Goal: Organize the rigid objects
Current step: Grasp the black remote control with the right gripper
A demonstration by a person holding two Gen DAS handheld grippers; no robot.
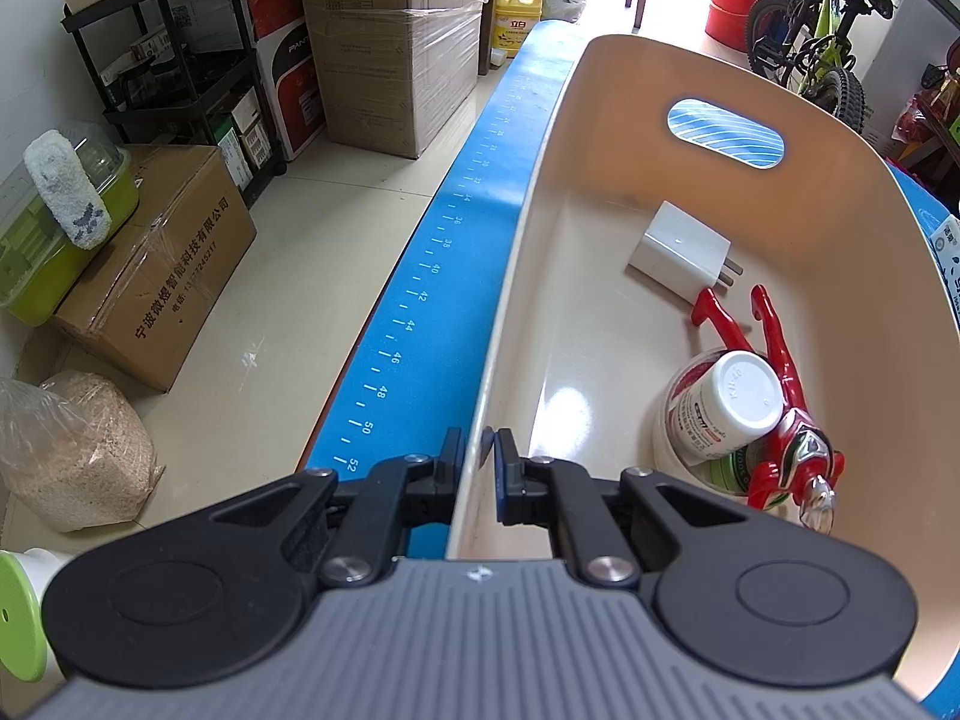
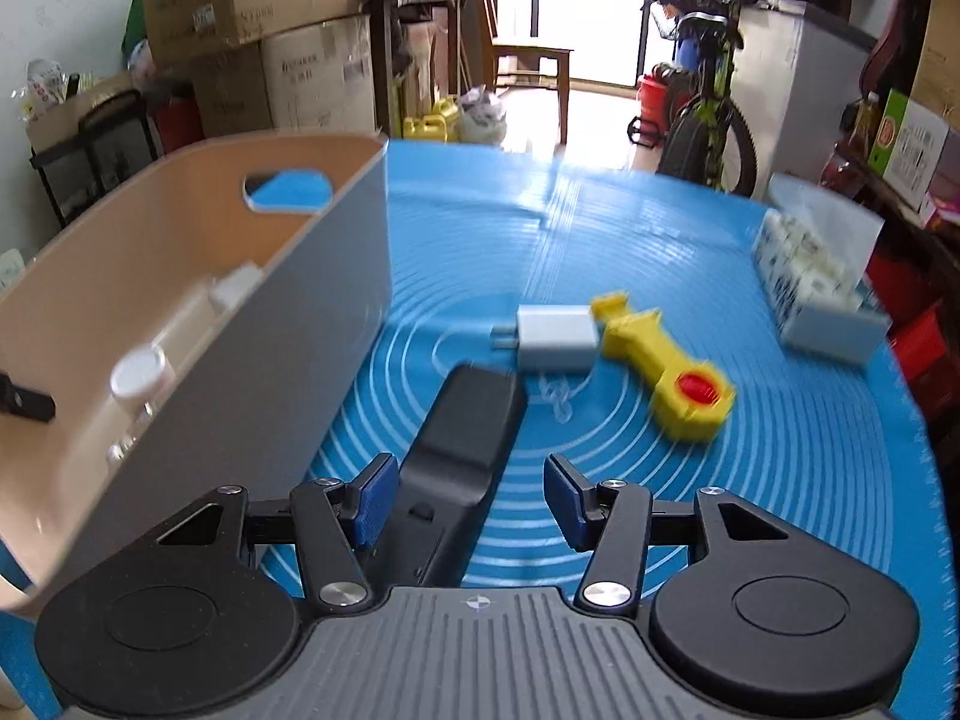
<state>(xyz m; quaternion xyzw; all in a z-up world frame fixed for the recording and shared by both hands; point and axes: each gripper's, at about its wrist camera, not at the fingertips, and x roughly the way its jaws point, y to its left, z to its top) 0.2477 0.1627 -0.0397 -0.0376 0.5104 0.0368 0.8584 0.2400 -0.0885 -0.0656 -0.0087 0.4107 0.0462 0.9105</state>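
A: Basket (image 1: 852,192), beige, with an oval handle cut-out, stands on the blue mat (image 1: 456,252). Contents as listed from the left wrist view: one white charger (image 1: 681,249) lying flat near the far end, its prongs toward the near end; one red figure (image 1: 780,384) stretched along the floor of the basket; one white-capped bottle (image 1: 729,411) resting against the figure, on top of a round container (image 1: 675,444) that is mostly hidden beneath it.

B: Left gripper (image 1: 478,474)?

A: Its fingers straddle the basket's near-left wall, one pad outside, one inside, clamped on the rim with almost no gap.

B: And the right wrist view adds what?

A: Items outside the basket, none visible from the left. One black remote (image 2: 462,450) lying on the mat just beside the basket's grey outer wall, its near end between the fingers of the right gripper (image 2: 471,498). The jaws are spread wide; the left pad is close against the remote, the right pad stands clear of it. One second white charger (image 2: 555,336), touching one yellow toy tool (image 2: 666,366) with a red button. One tissue pack (image 2: 816,294) near the mat's right edge, well apart from those.

B: Basket contents from that side?

A: Blurred. A white cap (image 2: 138,373) shows; little else can be told.
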